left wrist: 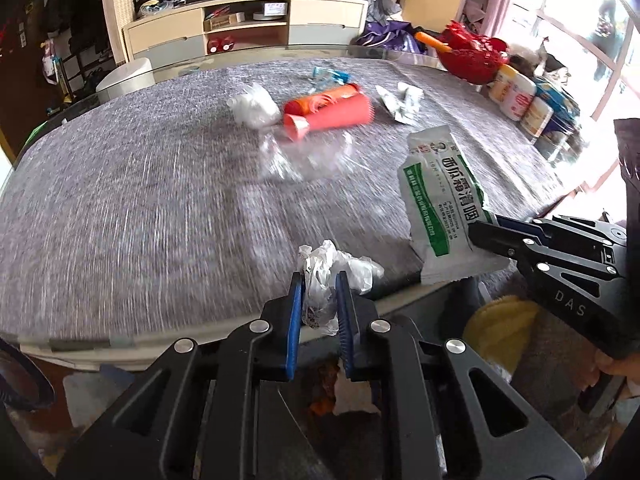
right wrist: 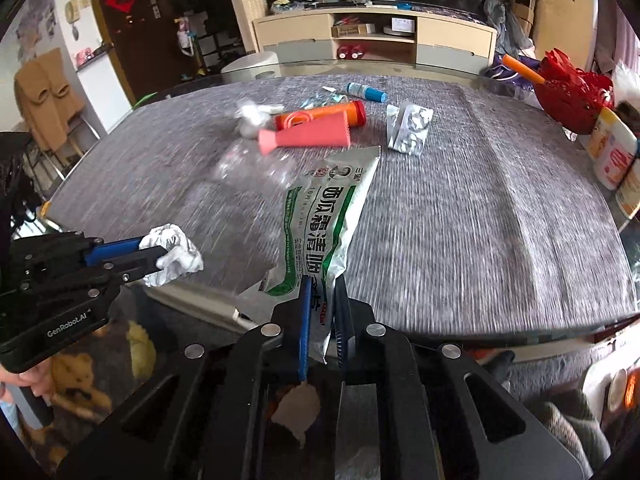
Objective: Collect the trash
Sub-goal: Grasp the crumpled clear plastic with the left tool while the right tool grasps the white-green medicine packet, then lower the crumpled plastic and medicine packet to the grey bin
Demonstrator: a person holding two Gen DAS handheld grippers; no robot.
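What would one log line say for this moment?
left tongs: shut on crumpled white wrapper | right tongs: shut on green-and-white packet | left on table: pink tube, foil blister pack

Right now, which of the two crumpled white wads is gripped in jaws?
The crumpled white plastic wad at the table's near edge, pinched by the left gripper; the other white wad lies free beside the orange tube.

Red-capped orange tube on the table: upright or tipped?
Tipped. The orange tube lies on its side on the grey tablecloth, red cap pointing right, beside the pink cone.
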